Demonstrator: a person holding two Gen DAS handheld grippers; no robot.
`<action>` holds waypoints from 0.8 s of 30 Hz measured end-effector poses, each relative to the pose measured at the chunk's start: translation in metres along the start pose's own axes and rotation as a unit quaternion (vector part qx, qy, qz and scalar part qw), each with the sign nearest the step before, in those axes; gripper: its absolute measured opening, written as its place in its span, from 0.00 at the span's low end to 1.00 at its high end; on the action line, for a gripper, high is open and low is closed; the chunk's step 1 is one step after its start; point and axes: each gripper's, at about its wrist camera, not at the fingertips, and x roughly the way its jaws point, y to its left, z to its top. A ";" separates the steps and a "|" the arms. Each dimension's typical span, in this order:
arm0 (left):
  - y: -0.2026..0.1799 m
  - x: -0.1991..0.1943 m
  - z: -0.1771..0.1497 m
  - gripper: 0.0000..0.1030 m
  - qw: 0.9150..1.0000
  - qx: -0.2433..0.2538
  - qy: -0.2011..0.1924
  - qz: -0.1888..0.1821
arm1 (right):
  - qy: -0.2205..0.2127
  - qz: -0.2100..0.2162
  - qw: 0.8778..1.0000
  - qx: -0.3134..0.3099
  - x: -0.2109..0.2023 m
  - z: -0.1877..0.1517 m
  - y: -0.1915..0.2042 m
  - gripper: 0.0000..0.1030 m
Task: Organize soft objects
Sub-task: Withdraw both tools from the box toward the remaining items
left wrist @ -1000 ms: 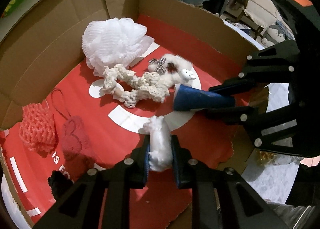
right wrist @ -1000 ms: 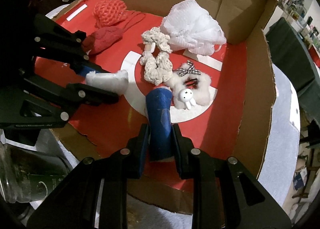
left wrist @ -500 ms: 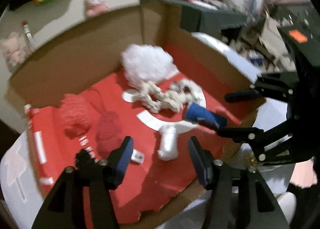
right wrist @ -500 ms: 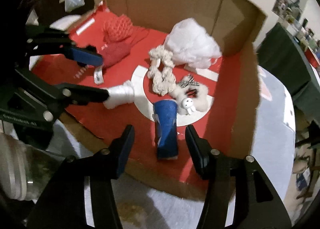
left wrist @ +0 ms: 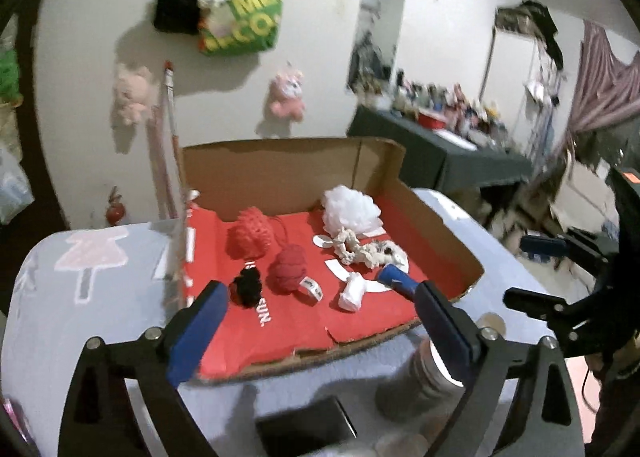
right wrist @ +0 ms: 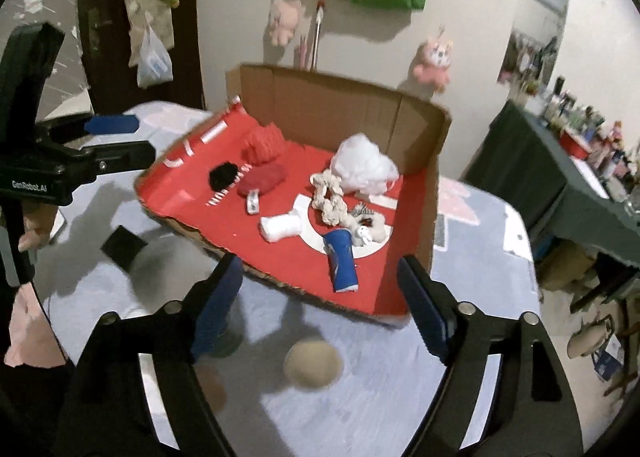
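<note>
Judging by how things lie, we take the sorting to be nearly or fully done: every soft thing we can see sits inside the box [right wrist: 420,161], on its red floor. At the back lie the red mesh [right wrist: 264,142] and the white puff [right wrist: 362,167]; nearer the middle are the black tuft [right wrist: 222,174], the red knit piece [right wrist: 262,179] and the cream rope [right wrist: 329,197]. Just beside the rope is the fluffy ring [right wrist: 370,228] with its small bunny face. Toward the torn front edge lie the white roll [right wrist: 280,227] and the blue roll [right wrist: 341,259], near each other but apart.

Our left gripper [left wrist: 316,329] hangs over the table [left wrist: 100,281] in front of the box, jaws wide apart and holding nothing. Our right gripper [right wrist: 320,305] does likewise, jaws spread, nothing between them.

What may be left is small (a blurred round thing [right wrist: 312,364] sits on the table outside the box, and we cannot tell whether it is one of the soft items). The things inside are loosely grouped by colour, though whether more tidying is wanted we cannot say.
</note>
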 end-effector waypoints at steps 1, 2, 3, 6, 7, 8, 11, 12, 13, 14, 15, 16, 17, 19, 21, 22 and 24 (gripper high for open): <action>-0.003 -0.005 -0.005 0.96 1.000 -0.002 -0.007 0.005 | -0.010 -0.004 1.000 0.000 -0.006 -0.004 0.004 0.78; -0.005 -0.012 -0.011 0.97 1.000 -0.005 -0.015 0.011 | -0.020 -0.006 1.000 0.002 -0.014 -0.008 0.007 0.78; -0.007 -0.018 -0.019 0.97 1.000 -0.007 -0.022 0.017 | -0.031 -0.004 0.999 0.009 -0.023 -0.015 0.010 0.80; -0.015 -0.037 -0.044 0.99 0.998 -0.013 -0.045 0.036 | -0.055 0.001 0.998 0.026 -0.042 -0.034 0.018 0.82; -0.018 -0.044 -0.053 1.00 0.998 -0.015 -0.053 0.039 | -0.061 -0.001 0.998 0.028 -0.046 -0.038 0.020 0.82; -0.022 -0.049 -0.062 1.00 0.997 -0.020 -0.061 0.039 | -0.067 -0.009 0.997 0.030 -0.051 -0.045 0.023 0.82; -0.032 -0.055 -0.086 1.00 0.996 -0.023 -0.072 0.050 | -0.084 -0.013 0.995 0.046 -0.061 -0.066 0.029 0.83; -0.036 -0.056 -0.093 1.00 0.995 -0.022 -0.074 0.056 | -0.088 -0.010 0.994 0.056 -0.062 -0.075 0.030 0.85; -0.039 -0.056 -0.101 1.00 0.995 -0.020 -0.074 0.062 | -0.090 -0.009 0.994 0.061 -0.062 -0.082 0.032 0.86; -0.042 -0.055 -0.109 1.00 0.995 -0.022 -0.072 0.065 | -0.091 -0.008 0.994 0.065 -0.062 -0.087 0.033 0.86; -0.043 -0.055 -0.115 1.00 0.995 -0.024 -0.070 0.065 | -0.090 -0.008 0.993 0.073 -0.060 -0.096 0.034 0.86; -0.044 -0.053 -0.122 1.00 0.995 -0.029 -0.066 0.065 | -0.090 -0.008 0.993 0.078 -0.059 -0.101 0.035 0.86; -0.044 -0.050 -0.128 1.00 0.996 -0.033 -0.059 0.063 | -0.088 -0.005 0.993 0.083 -0.056 -0.108 0.036 0.86; -0.044 -0.042 -0.139 1.00 0.997 -0.039 -0.039 0.058 | -0.080 0.001 0.993 0.093 -0.046 -0.121 0.038 0.86; -0.046 -0.033 -0.150 1.00 0.997 -0.035 -0.022 0.061 | -0.071 0.002 0.992 0.100 -0.038 -0.132 0.040 0.86; -0.046 -0.030 -0.154 1.00 0.997 -0.033 -0.017 0.067 | -0.066 0.006 0.993 0.101 -0.034 -0.136 0.040 0.86; -0.047 -0.025 -0.160 1.00 0.996 -0.028 -0.012 0.079 | -0.053 0.013 0.993 0.109 -0.023 -0.146 0.042 0.86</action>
